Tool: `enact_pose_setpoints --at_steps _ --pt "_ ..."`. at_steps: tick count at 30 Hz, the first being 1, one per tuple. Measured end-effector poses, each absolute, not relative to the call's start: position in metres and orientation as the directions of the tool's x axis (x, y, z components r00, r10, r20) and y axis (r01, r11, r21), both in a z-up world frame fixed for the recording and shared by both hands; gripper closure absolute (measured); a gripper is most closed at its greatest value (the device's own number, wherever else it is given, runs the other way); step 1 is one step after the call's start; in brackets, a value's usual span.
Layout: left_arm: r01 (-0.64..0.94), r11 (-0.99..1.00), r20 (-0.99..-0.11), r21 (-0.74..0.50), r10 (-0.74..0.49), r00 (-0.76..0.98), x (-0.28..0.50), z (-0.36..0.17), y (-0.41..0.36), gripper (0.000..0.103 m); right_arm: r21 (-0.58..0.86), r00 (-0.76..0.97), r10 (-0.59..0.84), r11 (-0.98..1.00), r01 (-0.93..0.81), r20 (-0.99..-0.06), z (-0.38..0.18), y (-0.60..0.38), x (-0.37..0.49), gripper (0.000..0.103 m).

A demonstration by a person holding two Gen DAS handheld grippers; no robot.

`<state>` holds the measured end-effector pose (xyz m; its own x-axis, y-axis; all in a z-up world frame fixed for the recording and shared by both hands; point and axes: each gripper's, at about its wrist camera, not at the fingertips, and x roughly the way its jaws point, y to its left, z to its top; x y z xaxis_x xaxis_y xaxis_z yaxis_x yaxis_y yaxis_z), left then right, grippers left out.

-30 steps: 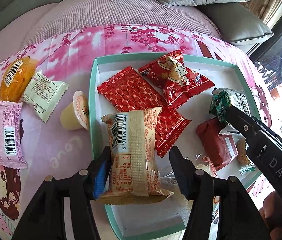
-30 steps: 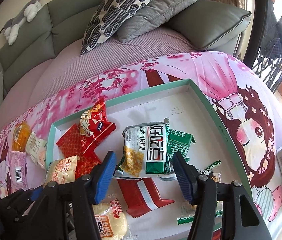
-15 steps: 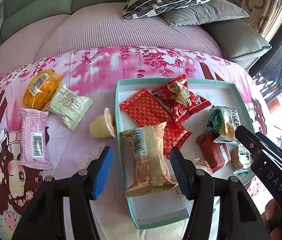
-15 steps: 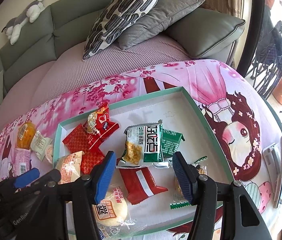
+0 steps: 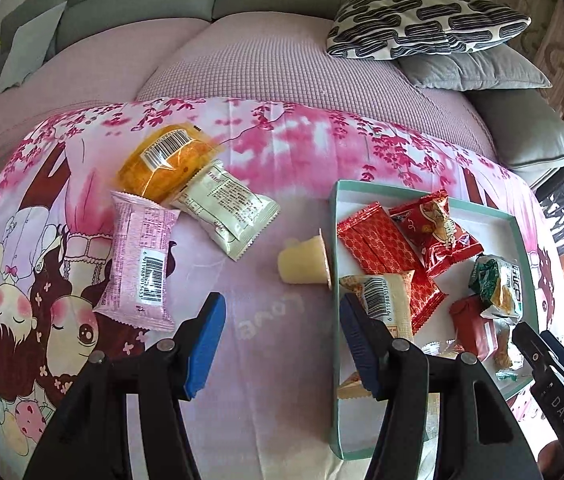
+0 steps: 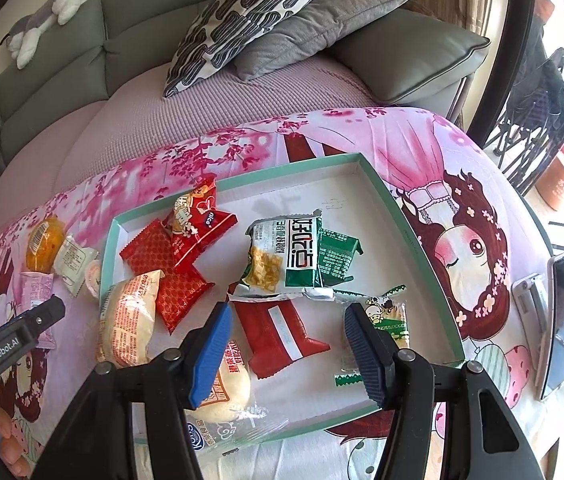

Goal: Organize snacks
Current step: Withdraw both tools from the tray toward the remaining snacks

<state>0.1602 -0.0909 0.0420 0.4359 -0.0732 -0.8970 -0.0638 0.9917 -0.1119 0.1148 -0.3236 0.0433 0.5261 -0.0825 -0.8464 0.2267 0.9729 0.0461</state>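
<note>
A teal-rimmed white tray [image 5: 401, 190] on the pink cartoon cloth holds a beige bread packet [image 5: 385, 300], red packets [image 5: 381, 244] and a green-white packet [image 6: 282, 256]. Left of the tray lie a pale jelly cup [image 5: 303, 260], a white packet [image 5: 230, 208], an orange bun packet [image 5: 162, 164] and a pink packet [image 5: 142, 264]. My left gripper [image 5: 282, 308] hangs open over bare cloth, just short of the jelly cup. Over the tray's front part my right gripper [image 6: 287, 316] stands open above a dark red packet [image 6: 282, 332], gripping nothing.
The cloth covers a round surface in front of a grey sofa with a patterned pillow [image 6: 242, 20] and grey cushions. A phone [image 6: 561, 320] lies at the cloth's right edge. A wrapped bun [image 6: 230, 384] rests in the tray's near corner. A plush toy [image 6: 42, 12] sits on the sofa back.
My left gripper has drawn up and to the left, off the tray; the beige bread packet that lay between its fingers stays in the tray. The right gripper has risen a little.
</note>
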Motion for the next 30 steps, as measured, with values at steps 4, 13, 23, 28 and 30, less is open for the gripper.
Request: enact_pose_setpoints --at_steps 4,13,23,28,30 --pt "-0.076 0.990 -0.895 -0.123 -0.077 0.439 0.159 0.042 -0.087 0.042 0.036 0.524 -0.089 0.974 0.224 -0.847 0.043 -0.323 0.115 0.041" --pt "-0.090 0.988 -0.896 -0.126 -0.074 0.438 0.158 0.040 -0.085 0.033 0.023 0.507 -0.088 0.978 0.208 -0.858 0.038 -0.318 0.119 0.041" --pt "-0.113 0.988 -0.898 -0.109 -0.050 0.437 0.160 0.032 -0.084 0.007 0.054 0.527 -0.056 0.980 0.191 -0.848 0.035 -0.318 0.121 0.000" --pt "-0.118 0.986 -0.896 -0.121 -0.057 0.441 0.160 0.030 -0.082 0.006 0.050 0.539 -0.056 0.982 0.180 -0.841 0.035 -0.315 0.121 0.000" --pt "-0.107 0.986 -0.887 -0.127 -0.064 0.458 0.160 0.031 -0.083 0.006 0.062 0.545 -0.046 0.982 0.179 -0.837 0.036 -0.315 0.122 0.000"
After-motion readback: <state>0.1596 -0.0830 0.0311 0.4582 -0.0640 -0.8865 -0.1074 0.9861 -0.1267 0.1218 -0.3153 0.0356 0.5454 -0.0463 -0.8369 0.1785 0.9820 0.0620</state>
